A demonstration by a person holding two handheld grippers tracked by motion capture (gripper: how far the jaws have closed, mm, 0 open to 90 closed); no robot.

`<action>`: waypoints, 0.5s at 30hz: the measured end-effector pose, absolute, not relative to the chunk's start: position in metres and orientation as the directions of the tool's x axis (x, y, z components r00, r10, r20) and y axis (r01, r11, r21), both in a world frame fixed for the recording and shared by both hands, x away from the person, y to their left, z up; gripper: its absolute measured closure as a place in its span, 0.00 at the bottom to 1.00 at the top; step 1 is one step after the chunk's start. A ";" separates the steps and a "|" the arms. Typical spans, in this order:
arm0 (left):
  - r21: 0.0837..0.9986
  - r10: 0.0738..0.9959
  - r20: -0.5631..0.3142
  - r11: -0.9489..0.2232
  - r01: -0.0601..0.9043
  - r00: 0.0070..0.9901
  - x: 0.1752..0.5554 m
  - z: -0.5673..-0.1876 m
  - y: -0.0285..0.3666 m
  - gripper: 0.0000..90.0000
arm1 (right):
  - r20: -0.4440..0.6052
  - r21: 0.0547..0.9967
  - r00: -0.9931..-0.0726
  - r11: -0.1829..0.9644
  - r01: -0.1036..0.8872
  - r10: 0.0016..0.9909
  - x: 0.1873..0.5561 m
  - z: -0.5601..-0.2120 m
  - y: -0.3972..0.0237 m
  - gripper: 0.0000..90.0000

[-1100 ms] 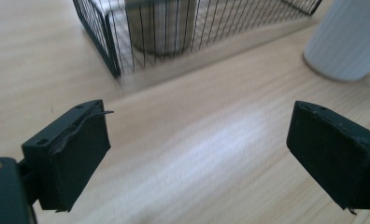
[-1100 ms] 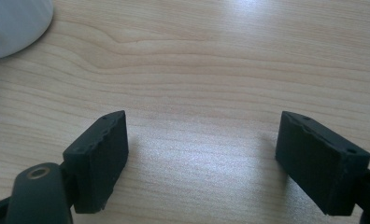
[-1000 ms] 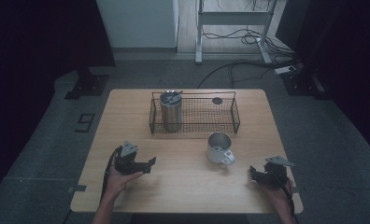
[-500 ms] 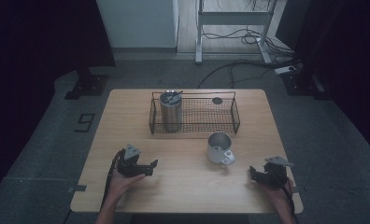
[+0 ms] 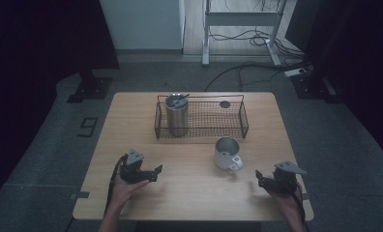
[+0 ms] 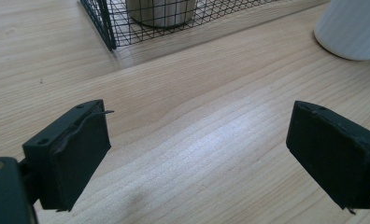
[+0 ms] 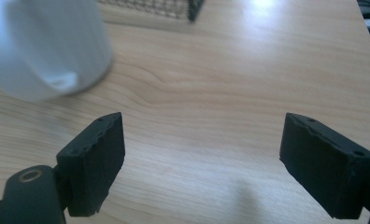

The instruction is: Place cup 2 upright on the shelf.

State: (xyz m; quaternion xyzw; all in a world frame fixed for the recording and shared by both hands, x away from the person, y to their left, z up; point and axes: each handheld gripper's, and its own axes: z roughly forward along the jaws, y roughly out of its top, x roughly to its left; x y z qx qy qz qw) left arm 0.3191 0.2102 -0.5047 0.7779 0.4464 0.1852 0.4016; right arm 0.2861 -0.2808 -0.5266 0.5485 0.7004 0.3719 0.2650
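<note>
- The left hand-held gripper (image 5: 153, 172) sits low over the near left part of the desk (image 5: 131, 116), its jaws spread wide with only bare wood between them.
- The right hand-held gripper (image 5: 261, 178) hovers by the near right corner, close to the desk's front and right edges, jaws likewise spread and holding nothing.
- Between the two lies a broad open stretch of wood along the front edge.
- A white mug (image 5: 227, 153) stands right of centre, just short of the basket and apart from both grippers; in the right gripper view it looms blurred at upper left (image 7: 43, 46).
- A black wire basket (image 5: 241, 118) runs along the far middle, with bare wood on either side.
- A steel tumbler (image 5: 176, 116) stands upright in the basket's left end.
</note>
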 end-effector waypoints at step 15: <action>0.780 0.838 -0.079 -0.286 0.557 0.540 0.318 -0.505 0.210 0.07 | 0.095 0.854 -0.351 0.105 0.510 0.932 0.278 -0.499 -0.259 0.15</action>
